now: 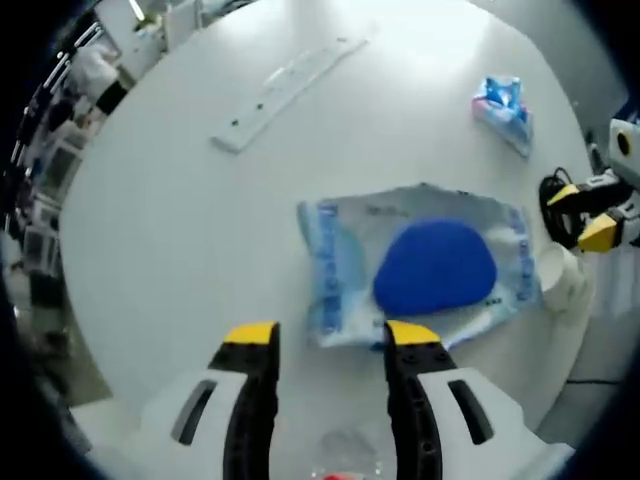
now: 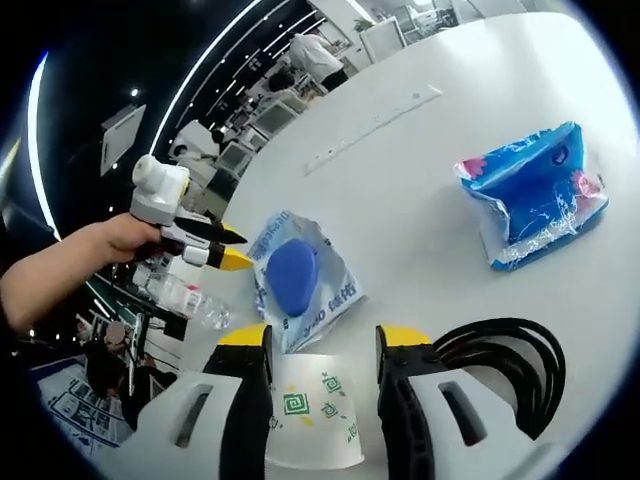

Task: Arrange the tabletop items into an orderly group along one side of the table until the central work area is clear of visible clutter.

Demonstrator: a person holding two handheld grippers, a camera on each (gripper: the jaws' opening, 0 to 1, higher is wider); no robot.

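Cup point(image 2: 308, 420) sits between the spread jaws of the right tool point(image 2: 320, 345) at the counter point(image 2: 420, 170) edge, while the wipes pack point(image 1: 420, 265) lies just ahead of the spread left tool point(image 1: 330, 335).

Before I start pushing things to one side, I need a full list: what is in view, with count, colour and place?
Wipes pack: one, pale blue with a dark blue lid, mid-table ahead of the left gripper.
Tissue packet: one, blue, far side of the table.
Paper cup: one, white with green print, between the right gripper's jaws.
Cable: one, black, coiled beside the cup.
Flat strip: one, white, far part of the table.
Water bottle: one, clear, table edge.
Table: one, white.
Left gripper: open.
Right gripper: open around the cup.
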